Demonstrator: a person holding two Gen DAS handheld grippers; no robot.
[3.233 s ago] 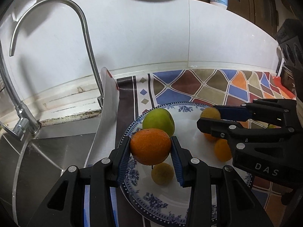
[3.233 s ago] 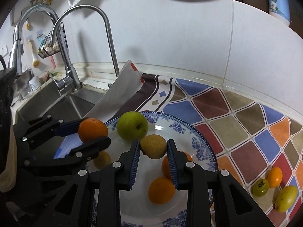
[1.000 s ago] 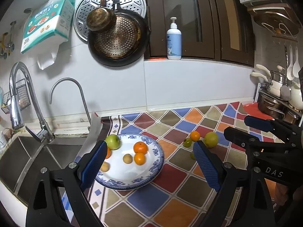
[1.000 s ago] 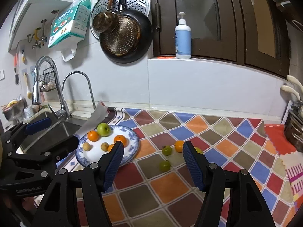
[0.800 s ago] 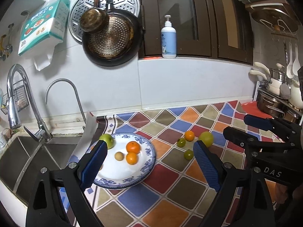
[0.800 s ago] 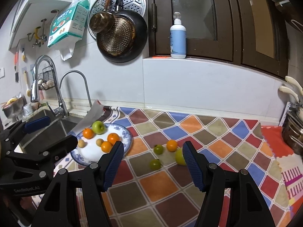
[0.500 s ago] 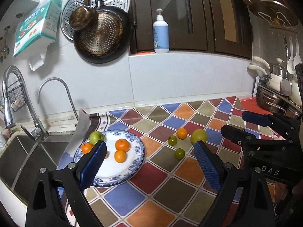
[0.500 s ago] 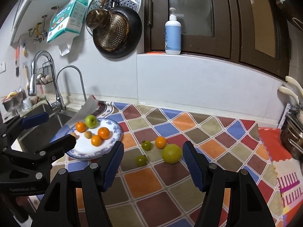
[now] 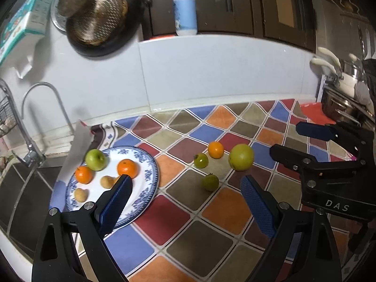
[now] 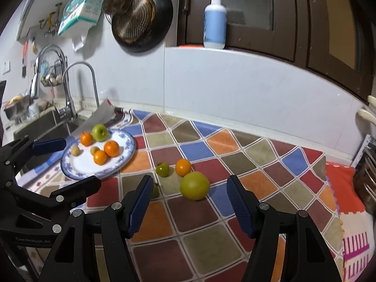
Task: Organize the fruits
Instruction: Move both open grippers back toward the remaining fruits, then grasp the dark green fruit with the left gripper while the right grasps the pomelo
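Small green fruit half behind right gripper's finger; plate partly behind left gripper's

White tiled wall, dark wood cabinets above, a checkered mat covering the counter.

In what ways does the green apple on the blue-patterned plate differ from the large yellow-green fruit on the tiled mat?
The green apple lies on the blue-patterned plate, close to an orange; the large yellow-green fruit rests directly on the tiled mat. The apple looks greener, with a stem dimple; the fruit looks yellower and bigger. Both are round, and no gripper holds either.
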